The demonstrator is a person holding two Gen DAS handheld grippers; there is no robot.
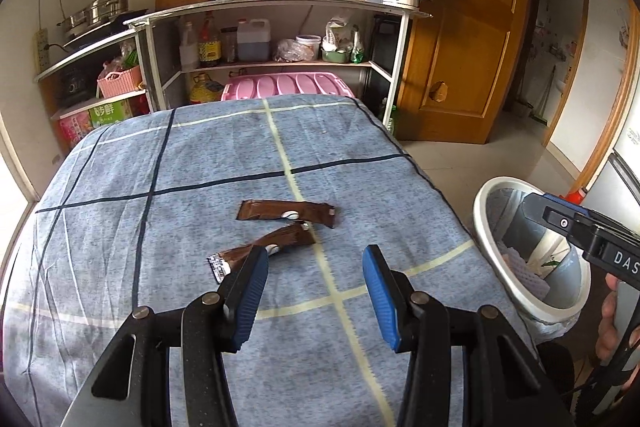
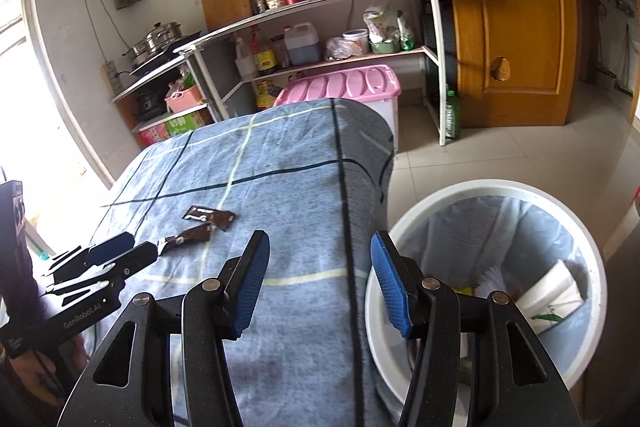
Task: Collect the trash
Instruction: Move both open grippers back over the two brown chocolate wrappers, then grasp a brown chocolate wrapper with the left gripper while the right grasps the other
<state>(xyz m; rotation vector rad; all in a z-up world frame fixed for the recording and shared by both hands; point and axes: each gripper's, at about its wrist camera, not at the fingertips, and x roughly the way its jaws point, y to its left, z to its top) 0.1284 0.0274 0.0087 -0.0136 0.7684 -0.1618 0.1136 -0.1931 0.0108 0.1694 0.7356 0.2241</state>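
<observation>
Two brown snack wrappers lie on the blue checked tablecloth (image 1: pixel 180 227): a flat one (image 1: pixel 286 213) farther off and a crumpled one (image 1: pixel 272 241) nearer. My left gripper (image 1: pixel 315 259) hovers open just short of them, its left pad beside the near wrapper's torn end, nothing between the jaws. In the right wrist view both wrappers (image 2: pixel 208 215) (image 2: pixel 188 235) lie to the left, with the left gripper (image 2: pixel 138 247) beside them. My right gripper (image 2: pixel 319 243) is open and holds nothing, over the table's right edge next to the white trash bin (image 2: pixel 440 203).
The bin (image 1: pixel 486 227) stands on the floor off the table's right side, lined with a bag and holding paper and foam scraps. The right gripper (image 1: pixel 538 205) reaches over it. Cluttered shelves (image 1: pixel 280 7), a pink lidded box (image 1: pixel 288 87) and a wooden door (image 1: pixel 460 47) stand behind the table.
</observation>
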